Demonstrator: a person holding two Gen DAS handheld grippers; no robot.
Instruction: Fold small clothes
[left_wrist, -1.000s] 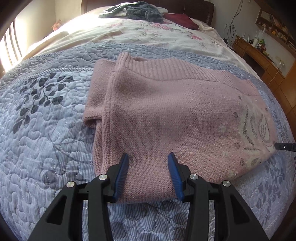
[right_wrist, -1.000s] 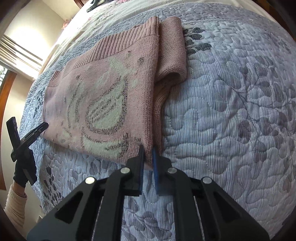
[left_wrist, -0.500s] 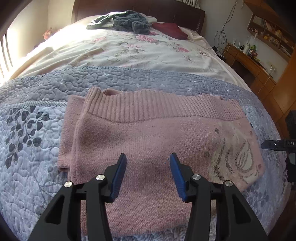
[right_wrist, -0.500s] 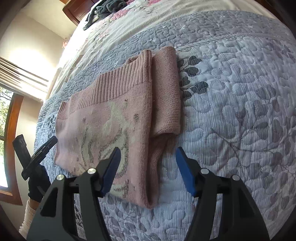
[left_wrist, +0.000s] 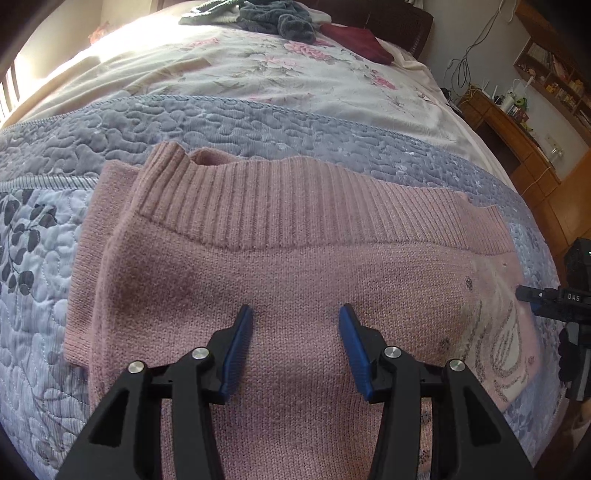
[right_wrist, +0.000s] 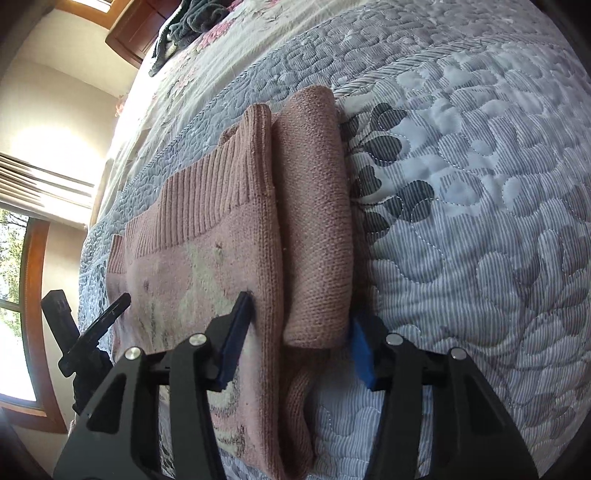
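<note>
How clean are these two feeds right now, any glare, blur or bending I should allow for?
Left wrist view: sunlight washes out the floral sheet top left; the pink sweater is sharp and evenly lit; fisheye curves the quilt edges. Right wrist view: the window is overexposed, the sweater's knit is crisp between the open right gripper, and the corners are vignetted black.

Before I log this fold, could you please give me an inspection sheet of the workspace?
Surface: blue-grey quilt over a floral bedspread.
Job's things: pink sweater, folded, lying flat, sleeve tucked along one side.
Clutter: grey clothes and dark red item near the headboard.
Grippers: left gripper open above the sweater; right gripper open, straddling the sleeve end.
Cables: wires hang on the wall.
Surroundings: wooden desk, window.
</note>
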